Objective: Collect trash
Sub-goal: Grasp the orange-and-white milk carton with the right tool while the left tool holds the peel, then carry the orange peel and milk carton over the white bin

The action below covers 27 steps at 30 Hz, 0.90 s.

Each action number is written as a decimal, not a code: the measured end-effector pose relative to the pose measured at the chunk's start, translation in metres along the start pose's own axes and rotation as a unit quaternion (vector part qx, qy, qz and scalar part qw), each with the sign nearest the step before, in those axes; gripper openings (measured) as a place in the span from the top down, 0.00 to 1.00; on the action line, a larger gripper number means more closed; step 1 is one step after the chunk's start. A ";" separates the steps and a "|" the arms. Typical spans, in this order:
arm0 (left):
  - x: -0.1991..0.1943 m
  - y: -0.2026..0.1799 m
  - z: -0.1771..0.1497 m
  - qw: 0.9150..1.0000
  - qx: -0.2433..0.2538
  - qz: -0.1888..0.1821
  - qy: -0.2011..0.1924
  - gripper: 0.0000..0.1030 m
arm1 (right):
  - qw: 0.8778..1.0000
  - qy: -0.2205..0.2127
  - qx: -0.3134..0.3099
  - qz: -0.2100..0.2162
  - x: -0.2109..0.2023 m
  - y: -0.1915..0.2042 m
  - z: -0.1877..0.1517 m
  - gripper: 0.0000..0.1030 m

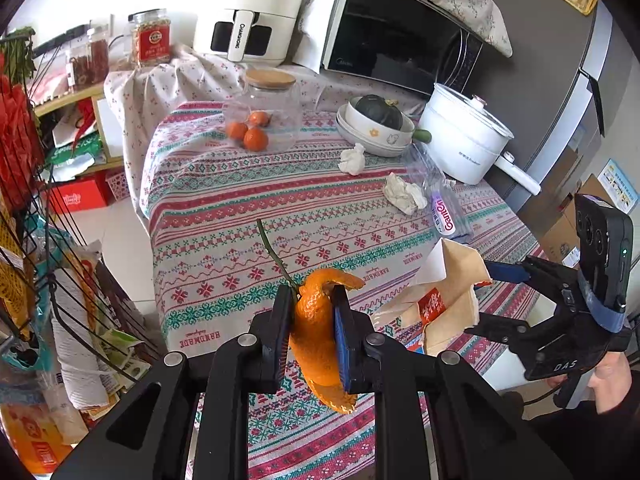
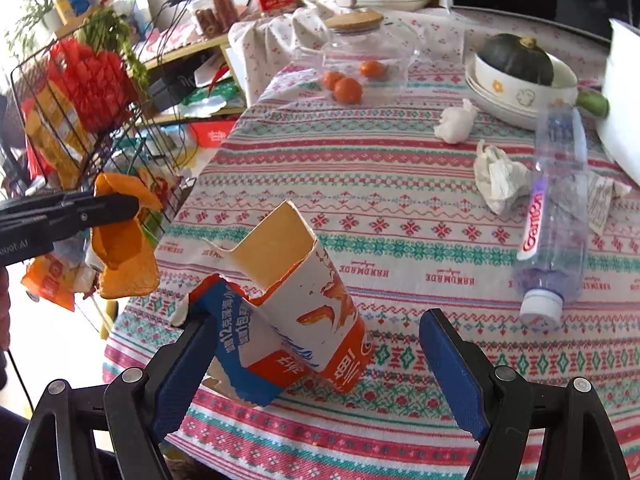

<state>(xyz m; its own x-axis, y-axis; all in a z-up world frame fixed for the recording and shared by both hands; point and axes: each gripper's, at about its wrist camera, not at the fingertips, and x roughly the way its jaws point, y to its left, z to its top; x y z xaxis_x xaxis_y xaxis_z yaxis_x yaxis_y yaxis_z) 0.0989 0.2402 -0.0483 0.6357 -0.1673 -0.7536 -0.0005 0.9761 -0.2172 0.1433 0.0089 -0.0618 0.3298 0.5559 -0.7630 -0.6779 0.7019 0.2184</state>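
My left gripper is shut on a curled orange peel with a green stem, held above the near edge of the patterned tablecloth. In the right wrist view the same peel hangs from that gripper at the left. My right gripper is open around a torn orange, white and blue carton; the carton lies against the left finger, and the right finger stands apart from it. Two crumpled tissues and an empty plastic bottle lie further back on the cloth.
A lidded glass jar holding small oranges, stacked bowls with a dark squash, and a white pot stand at the back. Behind them are an air fryer and a microwave. A wire rack full of packets stands left of the table.
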 end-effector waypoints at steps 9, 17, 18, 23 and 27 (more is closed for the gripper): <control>0.005 0.014 0.000 1.000 -0.025 0.008 0.009 0.80 | 0.999 0.016 -0.002 0.033 0.058 -0.008 0.003 0.17; 0.015 0.024 0.000 0.999 -0.039 0.010 0.022 0.80 | 0.997 0.015 0.061 0.038 0.079 -0.016 0.012 0.57; 0.014 0.023 0.001 0.999 -0.040 0.009 0.021 0.80 | 0.997 0.010 0.062 0.036 0.075 -0.016 0.014 0.57; 0.011 0.016 0.002 0.999 -0.036 0.002 0.015 0.80 | 0.999 -0.005 0.043 0.001 0.051 -0.010 0.015 0.57; 0.011 0.003 0.002 0.999 -0.030 -0.008 0.015 0.80 | 0.999 -0.016 0.032 -0.025 0.030 -0.010 0.012 0.58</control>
<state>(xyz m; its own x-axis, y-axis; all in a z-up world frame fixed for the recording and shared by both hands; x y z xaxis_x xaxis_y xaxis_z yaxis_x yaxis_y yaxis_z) 0.1072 0.2414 -0.0560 0.6130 -0.1871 -0.7676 -0.0385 0.9633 -0.2655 0.1677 0.0241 -0.0798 0.3841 0.5320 -0.7546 -0.6163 0.7563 0.2195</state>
